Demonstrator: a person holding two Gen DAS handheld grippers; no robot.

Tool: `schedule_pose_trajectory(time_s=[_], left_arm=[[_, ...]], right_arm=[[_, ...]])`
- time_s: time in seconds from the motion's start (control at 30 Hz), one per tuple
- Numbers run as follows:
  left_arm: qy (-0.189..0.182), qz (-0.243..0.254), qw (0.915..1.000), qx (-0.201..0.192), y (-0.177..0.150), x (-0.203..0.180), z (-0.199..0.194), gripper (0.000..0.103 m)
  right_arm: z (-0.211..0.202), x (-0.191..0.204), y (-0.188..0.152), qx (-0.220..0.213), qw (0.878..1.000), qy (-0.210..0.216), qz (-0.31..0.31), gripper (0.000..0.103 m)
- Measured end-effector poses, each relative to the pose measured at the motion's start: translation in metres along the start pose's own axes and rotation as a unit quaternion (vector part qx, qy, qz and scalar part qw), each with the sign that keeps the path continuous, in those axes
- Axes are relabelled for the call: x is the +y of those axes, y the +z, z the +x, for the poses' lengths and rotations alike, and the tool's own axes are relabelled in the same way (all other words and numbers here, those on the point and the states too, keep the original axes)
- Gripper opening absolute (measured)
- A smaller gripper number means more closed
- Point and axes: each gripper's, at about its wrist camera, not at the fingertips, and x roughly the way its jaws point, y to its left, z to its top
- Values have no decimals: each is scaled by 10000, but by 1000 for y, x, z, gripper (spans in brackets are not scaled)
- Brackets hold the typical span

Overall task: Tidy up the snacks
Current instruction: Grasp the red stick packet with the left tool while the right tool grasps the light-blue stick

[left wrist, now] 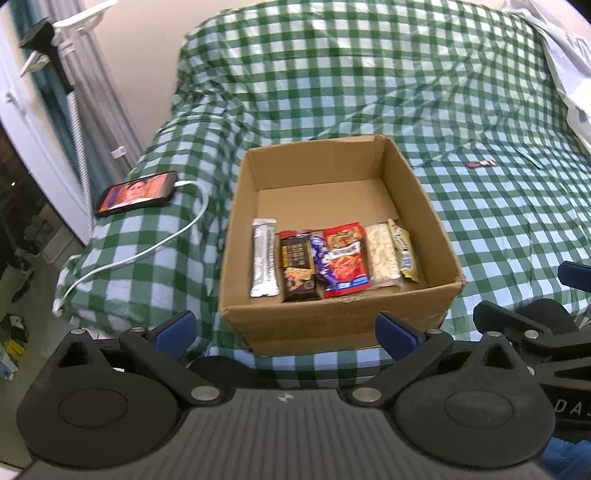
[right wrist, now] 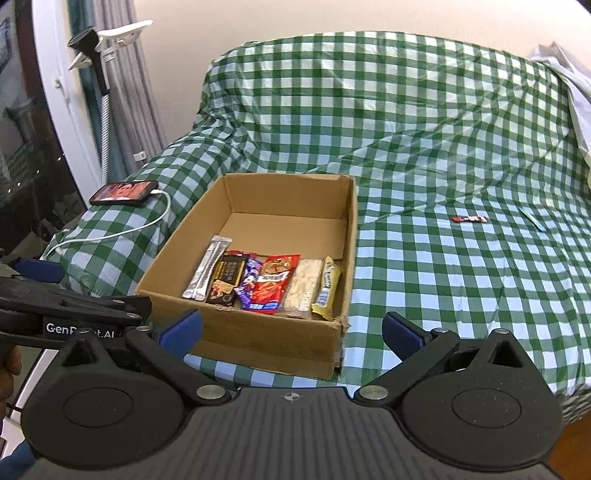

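**Snacks lined up in a box on a checked cloth**

A green-and-white checked cloth (left wrist: pixel 369 92) covers the whole work surface, a wide, rumpled, slightly glossy sheet draped over a raised back and a low front, with creases running across it. Behind it stands a plain pale wall (right wrist: pixel 332 18); at the left edge hang grey curtains (right wrist: pixel 129 92).

On the cloth, near the front, sits an open cardboard box (left wrist: pixel 332 321), brown, square-cornered, its near rim a little frayed. Along the box's near wall the snacks lie side by side in one row: a silver foil sachet (left wrist: pixel 264 258) at the left, then a dark brown bar (left wrist: pixel 297 266), a purple wrapper (left wrist: pixel 323 264) partly tucked under a red packet (left wrist: pixel 345 258), a pale clear-wrapped bar (left wrist: pixel 382 254) and a yellow-and-white wrapper (left wrist: pixel 404 254) against the right wall. The far half of the box floor is bare cardboard.

A phone (left wrist: pixel 136 194) with a lit screen lies left of the box, a white cable (left wrist: pixel 147 251) trailing from it. Well to the right, a small red-and-black wrapper (right wrist: pixel 470 219) lies alone on the cloth.

The left gripper (left wrist: pixel 284 328) and right gripper (right wrist: pixel 291 332) hover just before the box, jaws spread wide, holding nothing.
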Motion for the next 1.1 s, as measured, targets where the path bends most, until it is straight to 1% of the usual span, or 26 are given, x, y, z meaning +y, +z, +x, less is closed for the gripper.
schedule_pose_trajectory(time_s=[0.17,0.27,0.33,0.43,0.5,0.6,0.63,0.7,0.77,0.83,0.93,1.0,1.07,1.1], left_arm=[[-190,329,9993,26,31,-32,12,103],[-477,504,9975,95,57,-57,23,103],[-687,571,9959,169,77,-76,33,103],[-932,728,9928,178,107,-110,50,103],[-1226,831,9889,147,131,-138,65,103],[-1570,999,9825,-11,168,-184,91,103],[-1632,1072,9807,-64,178,-199,101,103],[-1698,1267,9773,-74,201,-236,132,103],[-1838,1419,9727,38,223,-270,169,103],[-1938,1525,9689,183,242,-298,208,103],[-2039,1622,9651,251,265,-328,266,103],[-2033,1753,9629,269,277,-347,305,103],[-1922,1853,9636,155,286,-366,339,103],[-1936,1820,9640,104,290,-373,353,103]], right_arm=[[5,-35,-1,-43,9994,-171,313,102],[7,-64,1,-92,9977,-399,543,102],[8,-89,3,-127,9954,-611,728,102],[14,-130,8,-179,9900,-963,1011,102],[21,-162,14,-202,9860,-1197,1145,102],[34,-204,25,-338,9799,-1586,1163,102],[41,-220,30,-404,9783,-1676,1153,102],[58,-254,41,-557,9741,-1871,1140,102],[78,-290,53,-715,9686,-2086,1146,102],[107,-329,67,-816,9645,-2238,1140,102],[162,-386,90,-938,9598,-2463,965,102],[199,-426,104,-858,9583,-2550,965,102],[237,-458,117,-769,9613,-2487,902,102],[258,-472,123,-681,9629,-2475,834,102]])
